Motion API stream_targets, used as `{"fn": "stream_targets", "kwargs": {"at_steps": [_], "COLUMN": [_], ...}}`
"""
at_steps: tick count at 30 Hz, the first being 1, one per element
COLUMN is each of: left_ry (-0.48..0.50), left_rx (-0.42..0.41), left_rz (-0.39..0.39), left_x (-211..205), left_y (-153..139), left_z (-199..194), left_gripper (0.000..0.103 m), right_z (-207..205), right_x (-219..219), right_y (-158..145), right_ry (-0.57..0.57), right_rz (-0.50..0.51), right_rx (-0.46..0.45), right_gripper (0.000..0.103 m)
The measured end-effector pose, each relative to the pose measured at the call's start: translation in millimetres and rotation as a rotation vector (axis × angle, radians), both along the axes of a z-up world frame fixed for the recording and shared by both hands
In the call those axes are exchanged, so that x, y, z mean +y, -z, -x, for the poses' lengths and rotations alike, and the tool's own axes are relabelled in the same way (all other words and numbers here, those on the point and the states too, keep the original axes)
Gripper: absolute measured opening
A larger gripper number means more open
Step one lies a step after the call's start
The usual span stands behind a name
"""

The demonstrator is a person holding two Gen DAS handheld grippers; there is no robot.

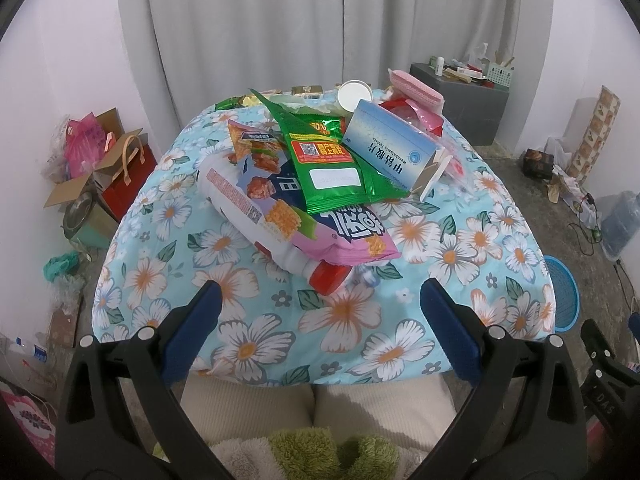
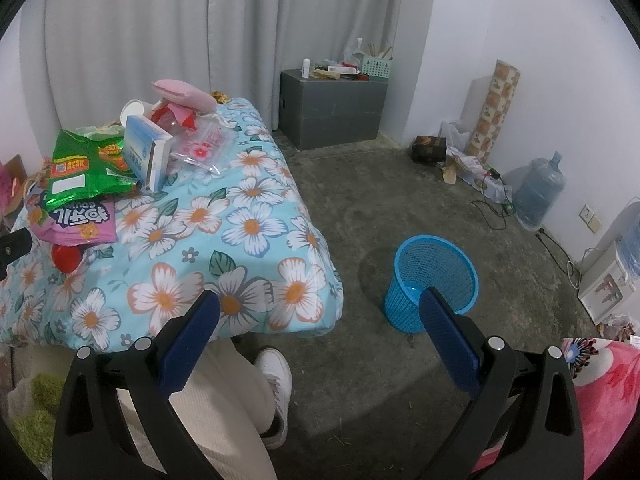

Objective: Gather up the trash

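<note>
A heap of trash lies on a table covered with a floral cloth (image 1: 440, 248): a white bottle with a red cap (image 1: 326, 276), a pink snack bag (image 1: 320, 224), a green wrapper (image 1: 332, 164), a blue-white medicine box (image 1: 392, 148) and a white paper cup (image 1: 354, 94). My left gripper (image 1: 320, 300) is open and empty, just in front of the red cap. My right gripper (image 2: 320, 308) is open and empty, off the table's right corner, with a blue mesh bin (image 2: 432, 280) on the floor beyond it. The heap also shows at the left of the right wrist view (image 2: 92, 168).
A grey cabinet (image 2: 332, 112) with clutter stands by the curtain. A water jug (image 2: 540, 188), cables and boxes line the right wall. Bags and cardboard boxes (image 1: 100, 168) sit on the floor left of the table. The person's legs and a white shoe (image 2: 276, 368) are below the grippers.
</note>
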State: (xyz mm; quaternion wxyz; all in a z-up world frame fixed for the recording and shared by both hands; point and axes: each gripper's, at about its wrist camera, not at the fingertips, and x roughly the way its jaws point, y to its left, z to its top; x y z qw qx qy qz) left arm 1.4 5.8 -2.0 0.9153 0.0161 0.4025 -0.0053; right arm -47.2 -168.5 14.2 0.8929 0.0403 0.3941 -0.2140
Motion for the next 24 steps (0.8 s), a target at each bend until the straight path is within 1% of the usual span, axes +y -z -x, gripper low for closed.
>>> {"fn": "stream_targets", "kwargs": {"at_steps": [8,10,24], "left_ry": [0.0,-0.002,-0.004], "left_rx": [0.004,0.005,0.01], "left_rz": [0.0,-0.001,-0.002], "left_x": [2.8,5.7,7.8], "left_y": [2.0,11.6,14.2], "left_z": [0.8,3.5,4.2], "left_gripper": [0.096,0.096,0.096], "right_z": [-0.1,-0.6,-1.1], "right_x": [-0.2,0.4,4.8], "right_y": [0.5,1.1,2.5], "right_ry": [-0.001,-0.003,-0.009], "right_rz": [-0.002,-0.002,-0.01], "right_rx": [0.002,0.003,0.002], "right_gripper": [0.097,0.097,0.097]}}
